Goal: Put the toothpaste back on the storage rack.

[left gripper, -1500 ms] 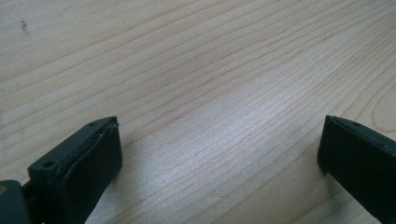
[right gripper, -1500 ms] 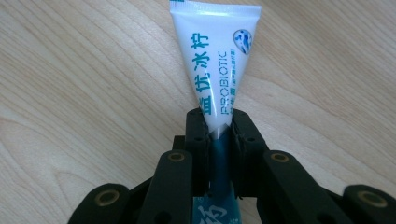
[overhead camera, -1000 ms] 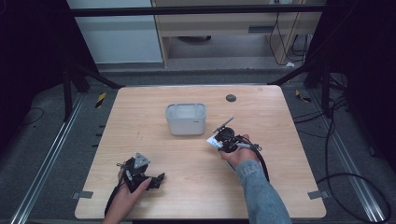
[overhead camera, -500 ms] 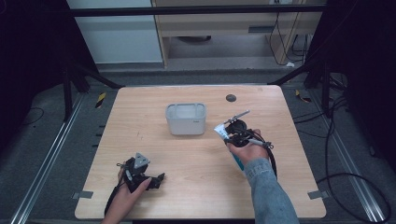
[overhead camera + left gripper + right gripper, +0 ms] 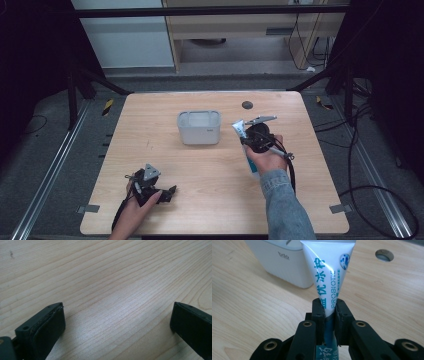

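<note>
A white and teal toothpaste tube (image 5: 329, 272) is clamped in my right gripper (image 5: 329, 311), whose jaws press on its lower half. Its flat crimped end points up, toward a white rectangular box (image 5: 279, 260). In the high view the right gripper (image 5: 254, 140) hangs above the table just right of the box (image 5: 199, 131), with the tube (image 5: 239, 128) sticking out past the hand at both ends. My left gripper (image 5: 170, 192) rests at the near left of the table. Its jaws stand wide apart over bare wood (image 5: 117, 322).
The wooden table (image 5: 150, 125) has a round dark grommet hole (image 5: 246, 105) behind the right gripper, also seen as the hole (image 5: 384, 255) in the right gripper view. Cables trail from both grippers. Dark floor and frame rails surround the table.
My right gripper has lifted the tube off the table and carried it to the right and a little farther back, beside the box. The left gripper has not moved.
</note>
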### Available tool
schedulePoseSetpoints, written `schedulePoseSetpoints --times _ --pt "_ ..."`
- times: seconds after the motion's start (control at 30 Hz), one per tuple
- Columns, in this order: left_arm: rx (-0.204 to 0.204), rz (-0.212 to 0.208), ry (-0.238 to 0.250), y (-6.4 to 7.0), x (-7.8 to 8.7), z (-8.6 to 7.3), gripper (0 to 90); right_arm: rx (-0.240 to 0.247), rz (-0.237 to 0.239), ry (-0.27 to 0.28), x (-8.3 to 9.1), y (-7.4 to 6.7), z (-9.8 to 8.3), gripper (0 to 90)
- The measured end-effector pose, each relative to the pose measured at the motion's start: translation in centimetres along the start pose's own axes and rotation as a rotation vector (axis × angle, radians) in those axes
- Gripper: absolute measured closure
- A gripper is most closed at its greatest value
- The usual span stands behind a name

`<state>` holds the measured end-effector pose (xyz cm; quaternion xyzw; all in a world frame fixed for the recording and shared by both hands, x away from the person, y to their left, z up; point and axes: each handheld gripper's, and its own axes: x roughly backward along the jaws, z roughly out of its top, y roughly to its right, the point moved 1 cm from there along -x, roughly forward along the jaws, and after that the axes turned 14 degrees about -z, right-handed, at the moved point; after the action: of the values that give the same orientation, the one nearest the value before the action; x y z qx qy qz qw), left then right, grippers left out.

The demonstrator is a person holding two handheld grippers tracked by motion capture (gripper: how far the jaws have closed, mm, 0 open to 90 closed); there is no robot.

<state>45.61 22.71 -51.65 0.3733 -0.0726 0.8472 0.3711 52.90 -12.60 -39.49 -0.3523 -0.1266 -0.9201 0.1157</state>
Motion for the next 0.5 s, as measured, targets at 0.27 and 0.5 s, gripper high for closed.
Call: schedulePoseSetpoints --times 0.27,0.5 --pt "-0.001 -0.001 0.000 0.0 0.0 0.0 0.0 -0.029 0.024 0.037 0.1 -0.4 0.7 80.4" --pt "-0.001 -0.001 0.000 0.0 0.0 0.0 0.0 -0.047 0.030 0.057 0.1 -0.7 1.1 80.5"
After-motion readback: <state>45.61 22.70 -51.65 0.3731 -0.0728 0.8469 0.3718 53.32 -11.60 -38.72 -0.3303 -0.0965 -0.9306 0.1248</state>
